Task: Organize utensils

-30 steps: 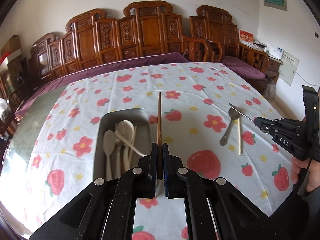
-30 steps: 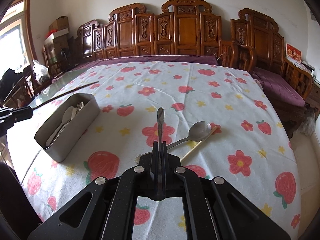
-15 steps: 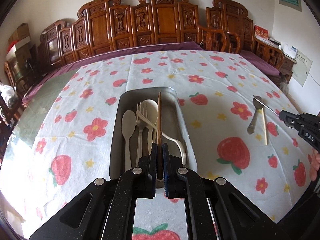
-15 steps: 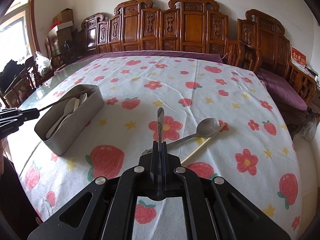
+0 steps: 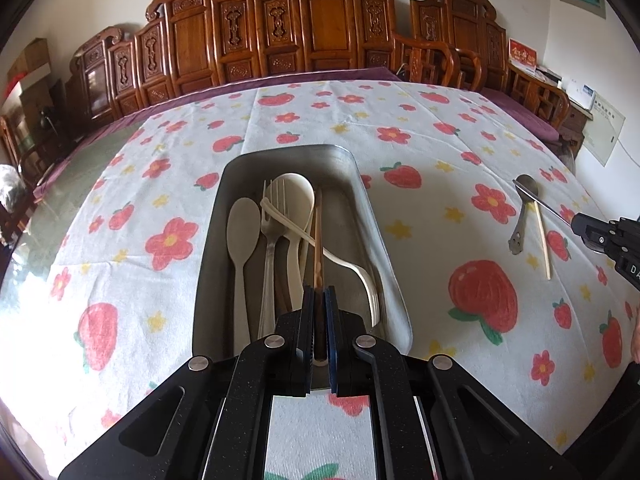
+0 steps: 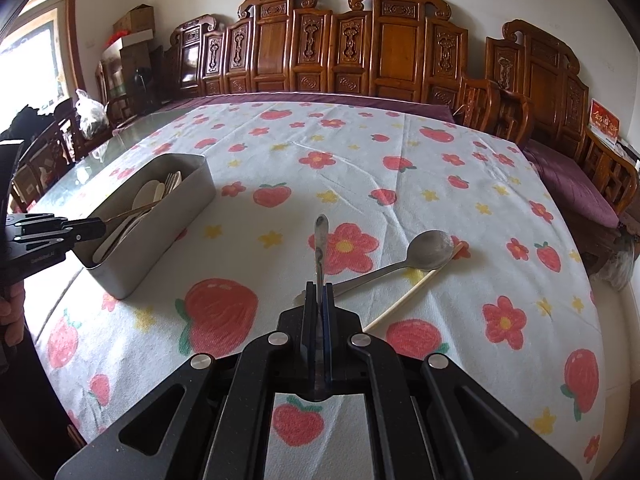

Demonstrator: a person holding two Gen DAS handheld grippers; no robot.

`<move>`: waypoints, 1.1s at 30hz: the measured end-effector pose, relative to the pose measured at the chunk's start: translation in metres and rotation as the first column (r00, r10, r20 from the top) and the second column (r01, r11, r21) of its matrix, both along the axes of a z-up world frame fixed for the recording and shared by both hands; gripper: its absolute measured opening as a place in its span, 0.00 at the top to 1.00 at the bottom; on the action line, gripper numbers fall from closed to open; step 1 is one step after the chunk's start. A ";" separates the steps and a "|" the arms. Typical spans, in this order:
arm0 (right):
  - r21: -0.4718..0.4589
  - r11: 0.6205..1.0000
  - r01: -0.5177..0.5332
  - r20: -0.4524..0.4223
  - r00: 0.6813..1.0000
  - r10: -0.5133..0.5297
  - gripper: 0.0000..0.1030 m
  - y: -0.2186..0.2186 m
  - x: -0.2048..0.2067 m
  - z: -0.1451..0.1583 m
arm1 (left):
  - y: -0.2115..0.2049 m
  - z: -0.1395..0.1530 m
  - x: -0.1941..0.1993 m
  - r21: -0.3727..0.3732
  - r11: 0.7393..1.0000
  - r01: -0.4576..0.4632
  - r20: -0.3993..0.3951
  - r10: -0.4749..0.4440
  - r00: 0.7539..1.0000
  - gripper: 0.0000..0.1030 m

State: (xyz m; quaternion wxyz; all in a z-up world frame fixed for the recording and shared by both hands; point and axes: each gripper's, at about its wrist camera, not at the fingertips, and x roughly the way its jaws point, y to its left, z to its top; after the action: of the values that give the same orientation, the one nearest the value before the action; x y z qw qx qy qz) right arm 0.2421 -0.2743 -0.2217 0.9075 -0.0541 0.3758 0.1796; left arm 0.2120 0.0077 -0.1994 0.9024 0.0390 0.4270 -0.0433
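Note:
My left gripper [image 5: 319,296] is shut on a brown wooden chopstick [image 5: 318,240]. The stick points forward, low over the grey metal tray [image 5: 210,240], above the white spoons, metal fork and white fork lying inside. From the right wrist view the tray [image 6: 176,216] sits at the left, where the left gripper [image 6: 94,226] reaches over its near end. My right gripper [image 6: 319,292] is shut on a slim metal utensil [image 6: 320,248], seen edge-on above the cloth. A metal spoon [image 6: 430,245] and a pale chopstick [image 6: 408,294] lie on the cloth just right of it.
A strawberry and flower print cloth [image 6: 360,152] covers the table. Carved wooden chairs [image 6: 400,52] line the far side. A person's hand [image 6: 12,312] shows at the left edge. The right gripper [image 5: 578,222] juts in from the right of the left wrist view.
My left gripper has come down and closer over the tray, bringing the chopstick from above it to just over the utensils inside. The right gripper has stayed put.

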 end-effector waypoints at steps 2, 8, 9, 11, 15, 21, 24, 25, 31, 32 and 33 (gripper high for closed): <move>0.006 1.000 -0.004 -0.003 1.000 0.004 0.97 0.001 0.000 -0.001 | 0.001 -0.002 0.000 0.000 1.000 -0.001 -0.001 0.001 1.000 0.96; 0.010 1.000 -0.019 0.003 1.000 0.019 0.97 0.010 -0.006 0.003 | 0.010 0.005 -0.002 -0.028 1.000 -0.006 0.028 0.007 1.000 0.81; 0.009 1.000 -0.025 0.008 1.000 0.025 0.97 0.013 -0.009 0.006 | 0.012 0.008 -0.004 -0.030 1.000 -0.007 0.042 0.009 0.999 0.80; 0.015 0.999 -0.035 0.014 0.999 0.035 0.97 0.018 -0.011 0.009 | 0.016 0.014 -0.005 -0.028 1.000 -0.011 0.058 0.013 0.998 0.80; 0.038 0.997 -0.066 0.019 0.998 0.065 0.97 0.032 -0.017 0.018 | 0.024 0.023 -0.007 -0.014 1.000 -0.018 0.082 0.019 0.996 0.80; 0.042 0.993 -0.113 0.026 0.993 0.112 0.97 0.066 -0.017 0.029 | 0.042 0.034 -0.006 -0.018 0.999 -0.037 0.100 0.038 0.994 0.80; 0.061 0.990 -0.129 0.024 0.992 0.127 0.97 0.086 -0.013 0.033 | 0.050 0.037 -0.006 -0.018 0.999 -0.042 0.104 0.043 0.994 0.80; 0.069 0.989 -0.134 0.022 0.991 0.133 0.97 0.092 -0.012 0.034 | 0.053 0.038 -0.006 -0.018 0.999 -0.045 0.104 0.046 0.993 0.80; 0.116 0.979 -0.165 0.001 0.986 0.166 0.97 0.139 0.003 0.037 | 0.069 0.042 -0.007 -0.024 0.998 -0.058 0.114 0.060 0.992 0.80; 0.120 0.978 -0.167 -0.005 0.986 0.169 0.97 0.147 0.007 0.036 | 0.073 0.043 -0.008 -0.023 0.998 -0.061 0.118 0.064 0.991 0.80; 0.124 0.978 -0.170 -0.011 0.985 0.173 0.97 0.155 0.010 0.035 | 0.075 0.044 -0.007 -0.022 0.998 -0.064 0.120 0.066 0.991 0.80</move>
State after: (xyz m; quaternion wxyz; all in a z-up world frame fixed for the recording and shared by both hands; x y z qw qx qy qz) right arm 0.2521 -0.1189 -0.1869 0.8861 -0.0286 0.3677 0.2806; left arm 0.2045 0.0832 -0.1555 0.9278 0.0196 0.3723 -0.0151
